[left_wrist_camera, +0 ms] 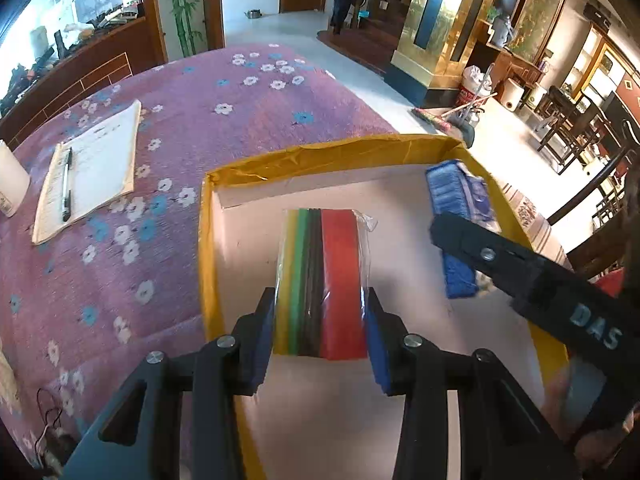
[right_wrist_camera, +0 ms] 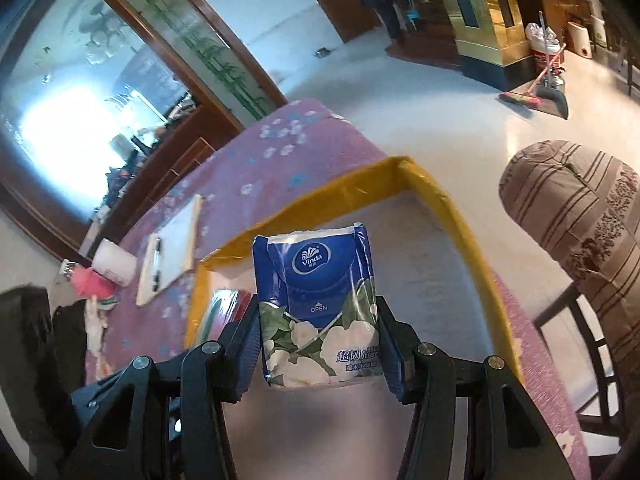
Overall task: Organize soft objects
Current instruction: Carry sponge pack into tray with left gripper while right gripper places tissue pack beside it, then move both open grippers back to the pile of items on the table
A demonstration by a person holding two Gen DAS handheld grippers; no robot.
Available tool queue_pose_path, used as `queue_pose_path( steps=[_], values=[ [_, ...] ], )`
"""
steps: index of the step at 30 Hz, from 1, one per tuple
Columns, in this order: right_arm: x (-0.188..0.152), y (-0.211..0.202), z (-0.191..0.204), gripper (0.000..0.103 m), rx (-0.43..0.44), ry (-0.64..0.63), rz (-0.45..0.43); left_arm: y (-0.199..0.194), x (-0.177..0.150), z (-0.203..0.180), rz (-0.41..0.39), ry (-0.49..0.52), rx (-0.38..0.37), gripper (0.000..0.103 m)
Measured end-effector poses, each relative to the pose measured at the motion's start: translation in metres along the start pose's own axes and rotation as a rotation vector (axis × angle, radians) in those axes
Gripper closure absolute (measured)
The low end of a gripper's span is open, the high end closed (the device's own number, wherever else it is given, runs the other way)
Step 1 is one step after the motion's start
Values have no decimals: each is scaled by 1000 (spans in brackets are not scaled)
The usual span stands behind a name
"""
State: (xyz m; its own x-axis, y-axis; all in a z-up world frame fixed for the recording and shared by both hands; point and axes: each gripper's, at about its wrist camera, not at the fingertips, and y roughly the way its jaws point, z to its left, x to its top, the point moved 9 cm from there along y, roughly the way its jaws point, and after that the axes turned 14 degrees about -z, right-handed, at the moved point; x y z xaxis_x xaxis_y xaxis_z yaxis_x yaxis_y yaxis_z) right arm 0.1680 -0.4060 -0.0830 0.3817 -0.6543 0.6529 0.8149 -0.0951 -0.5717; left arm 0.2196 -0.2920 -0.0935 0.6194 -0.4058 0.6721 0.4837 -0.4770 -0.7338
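Observation:
My left gripper (left_wrist_camera: 320, 320) is shut on a plastic-wrapped pack of coloured sheets (left_wrist_camera: 326, 276), with yellow, green, black and red layers, held low inside the yellow-rimmed cardboard box (left_wrist_camera: 304, 158). My right gripper (right_wrist_camera: 318, 336) is shut on a blue Vinda tissue pack (right_wrist_camera: 316, 304) and holds it upright above the same box (right_wrist_camera: 448, 200). In the left wrist view the tissue pack (left_wrist_camera: 456, 200) and the right gripper's finger (left_wrist_camera: 480, 248) show at the box's right side. The coloured pack (right_wrist_camera: 224, 308) shows at the left of the right wrist view.
The box sits on a purple flowered cloth (left_wrist_camera: 120, 272). A notebook with a pen (left_wrist_camera: 88, 176) lies to the left, with a white cup (right_wrist_camera: 114, 266) and a pink bottle (right_wrist_camera: 90, 284) beyond. A striped cushioned chair (right_wrist_camera: 580, 216) stands to the right.

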Motion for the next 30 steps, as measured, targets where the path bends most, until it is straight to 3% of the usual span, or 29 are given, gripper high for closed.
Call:
queue_pose_path(
  steps=[7,12,16,20,26,30],
  values=[
    [-12,14,-9,45,-8,31,56,13,-6,1,35,-8,15,63],
    [-13,16,-8,44,-22,9,51,15,-10,1,41,-12,31,60],
    [-14,15,-7,41,-7,29,55,12,-9,1,37,-16,32,42],
    [-10,10,-5,40,6,39,39,3,-5,1,25,-14,42,42],
    [-2,-4,5,40,18,15,-15,-34,-3,5,-4,-36,27,41],
    [2,-16,17,40,32,-31,-54,-84,-7,14,-48,-50,11,41]
  ],
)
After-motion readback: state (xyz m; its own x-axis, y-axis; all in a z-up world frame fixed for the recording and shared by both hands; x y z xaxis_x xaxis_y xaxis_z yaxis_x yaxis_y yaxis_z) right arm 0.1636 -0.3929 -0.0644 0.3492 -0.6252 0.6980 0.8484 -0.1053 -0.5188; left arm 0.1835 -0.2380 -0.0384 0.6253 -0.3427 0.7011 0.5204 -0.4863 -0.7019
